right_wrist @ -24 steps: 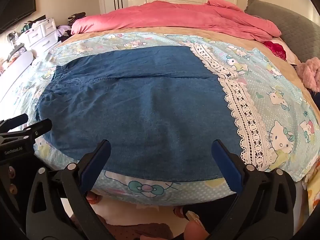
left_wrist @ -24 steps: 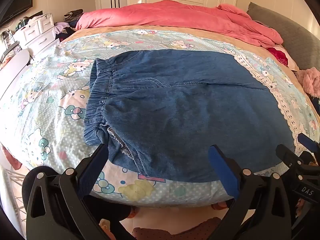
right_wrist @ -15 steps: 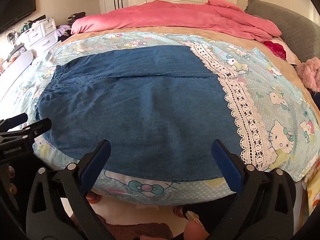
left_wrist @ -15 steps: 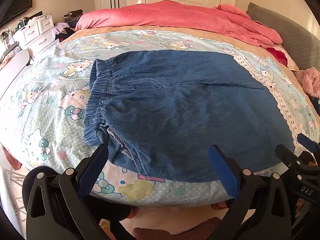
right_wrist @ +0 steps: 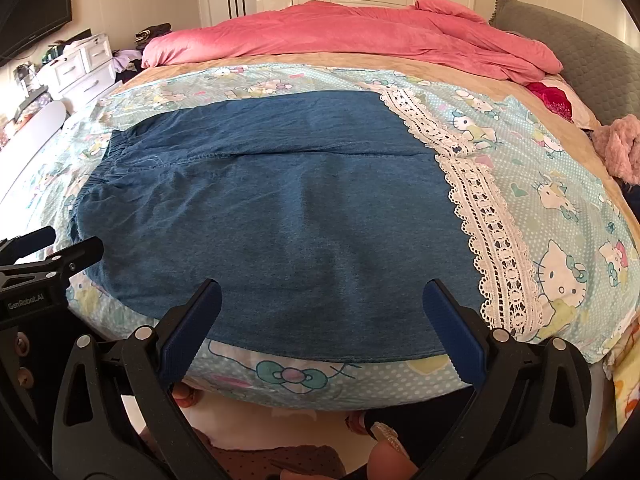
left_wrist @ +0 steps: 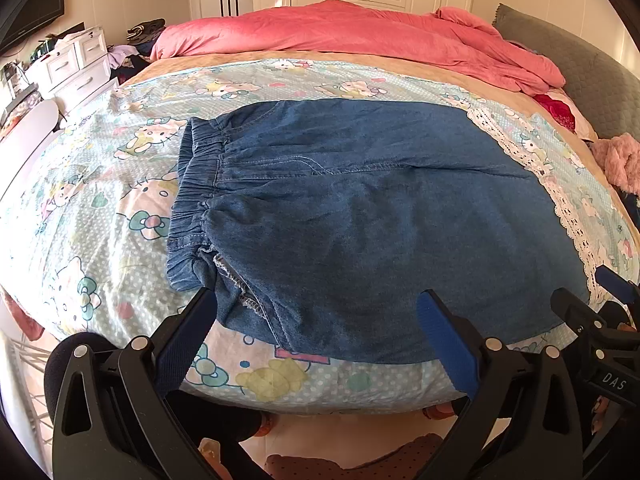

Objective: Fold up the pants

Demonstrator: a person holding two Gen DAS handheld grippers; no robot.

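Observation:
Blue denim pants [left_wrist: 360,216] lie flat across the near part of the bed, elastic waistband [left_wrist: 192,192] at the left, legs running right to white lace hems [right_wrist: 492,240]. They also fill the right wrist view [right_wrist: 280,224]. My left gripper [left_wrist: 316,312] is open and empty, hovering over the near edge by the waistband end. My right gripper [right_wrist: 320,304] is open and empty over the near edge by the hem end. Each gripper shows at the edge of the other's view: the right one [left_wrist: 600,312], the left one [right_wrist: 44,256].
The bed has a cartoon-cat sheet [left_wrist: 100,208]. A pink duvet [left_wrist: 360,36] is heaped at the far side, a grey pillow [left_wrist: 580,60] and pink fluffy item [left_wrist: 616,160] at the right. White drawers [left_wrist: 76,60] stand at the left. The floor lies below the near edge.

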